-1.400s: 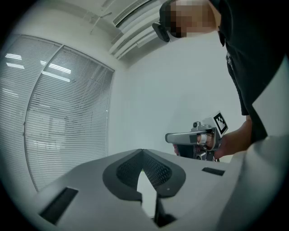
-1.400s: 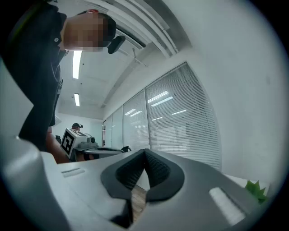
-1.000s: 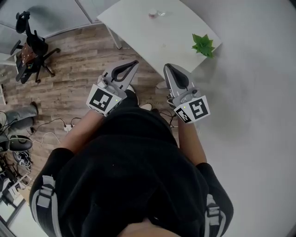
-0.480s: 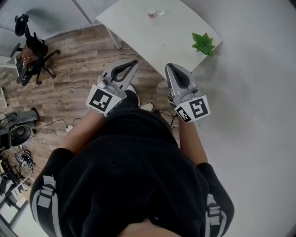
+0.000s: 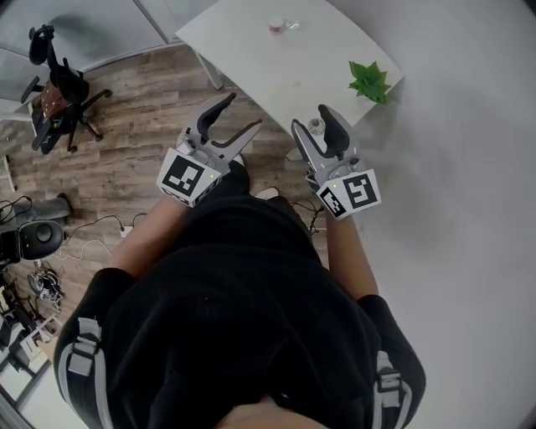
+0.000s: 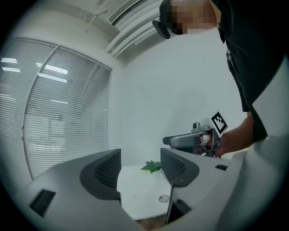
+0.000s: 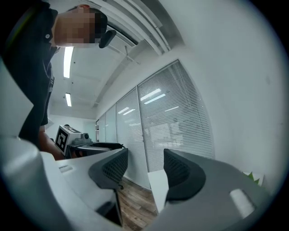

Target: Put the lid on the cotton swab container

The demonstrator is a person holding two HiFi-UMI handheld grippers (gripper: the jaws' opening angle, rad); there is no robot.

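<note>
Far off on the white table sit a small pinkish container and a clear round piece beside it; both are too small to tell apart further. A small round thing shows on the table in the left gripper view. My left gripper and right gripper are held in front of the chest, above the floor and short of the table. Both sets of jaws are opening, with nothing between them. The left gripper and right gripper point toward the table.
A green plant stands at the table's right corner, by the white wall. Wooden floor lies below the grippers. An office chair stands at the far left, with cables and gear along the left edge.
Both grippers' jaws have gone from shut to spread apart. The hands have stayed in nearly the same place.
</note>
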